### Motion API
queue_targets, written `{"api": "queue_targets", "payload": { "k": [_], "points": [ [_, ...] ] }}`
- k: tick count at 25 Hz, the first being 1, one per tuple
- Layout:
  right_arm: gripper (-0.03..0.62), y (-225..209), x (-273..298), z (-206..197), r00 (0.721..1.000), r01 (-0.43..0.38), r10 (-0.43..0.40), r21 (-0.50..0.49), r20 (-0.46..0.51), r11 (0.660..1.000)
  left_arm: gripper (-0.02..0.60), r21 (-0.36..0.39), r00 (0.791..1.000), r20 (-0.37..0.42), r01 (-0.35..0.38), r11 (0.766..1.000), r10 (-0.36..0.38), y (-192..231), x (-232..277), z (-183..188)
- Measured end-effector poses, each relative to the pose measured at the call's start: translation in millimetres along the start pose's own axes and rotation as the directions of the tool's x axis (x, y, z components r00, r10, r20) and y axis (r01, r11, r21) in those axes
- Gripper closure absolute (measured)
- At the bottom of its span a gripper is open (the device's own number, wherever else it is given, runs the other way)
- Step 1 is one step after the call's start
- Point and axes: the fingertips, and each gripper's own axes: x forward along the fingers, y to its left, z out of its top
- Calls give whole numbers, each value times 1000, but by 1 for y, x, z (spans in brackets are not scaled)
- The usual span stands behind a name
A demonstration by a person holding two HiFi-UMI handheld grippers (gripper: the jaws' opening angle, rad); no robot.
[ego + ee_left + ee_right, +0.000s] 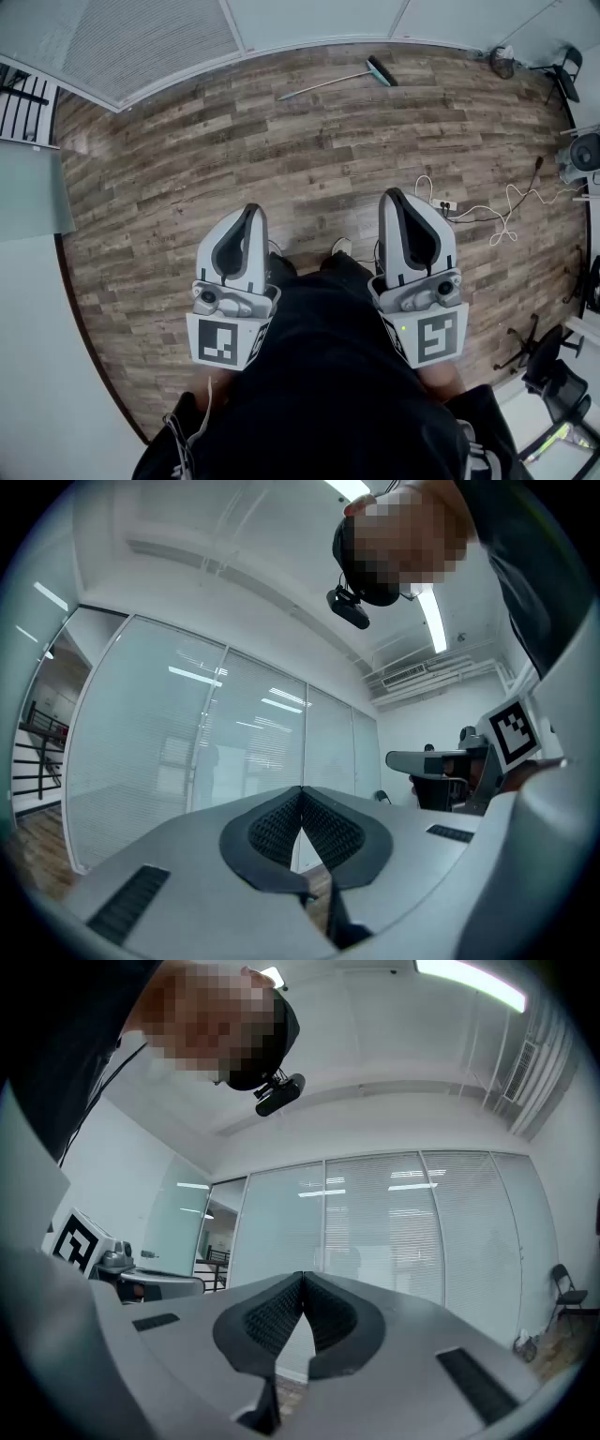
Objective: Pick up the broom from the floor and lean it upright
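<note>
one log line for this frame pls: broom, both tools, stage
broom: flat on floor, far from both tools | left tool: shut, empty | right tool: shut, empty | stage: broom untouched

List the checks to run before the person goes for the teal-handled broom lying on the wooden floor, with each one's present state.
1. Teal-handled broom in sight, flat on the brown wood-plank floor: ok.
2. Left gripper empty: ok.
3. Right gripper empty: ok.
4. Jaws open for a grasp: not ok, both shut.
5. Broom within reach: not ok, it lies across the room.
6. White cable off the path: ok.
</note>
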Motion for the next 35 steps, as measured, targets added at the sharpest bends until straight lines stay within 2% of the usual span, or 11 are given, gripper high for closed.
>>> {"api": "queue_targets", "payload": {
  "k": [5,11,17,23,28,31,35],
  "points": [
    [574,-13,-15,-5,1000,6,-6,16,13,1000,563,-35,1000,-24,-8,999,7,-10,5,-8],
    [574,-48,-36,-8,998,67,-67,34,-1,997,563,-25,999,-26,18,1000,-18,-38,11,-13],
    [574,-89,-69,-8,992,119,-122,64,36,991,563,-6,999,-36,13,1000,-13,-63,14,-14],
    [574,-129,-70,-4,991,117,-117,-3,65,993,561,-10,999,-39,21,1000,-22,-86,25,-16],
    [574,-141,-75,-17,986,138,-141,41,84,990,561,9,998,-41,52,999,-51,-104,48,-27],
    [574,-145,-82,-8,978,178,-178,14,106,984,561,5,997,-33,65,998,-65,-115,58,-33],
    [574,-158,-96,-12,976,174,-178,45,128,984,561,6,997,-29,70,998,-69,-126,66,-38]
  ]
}}
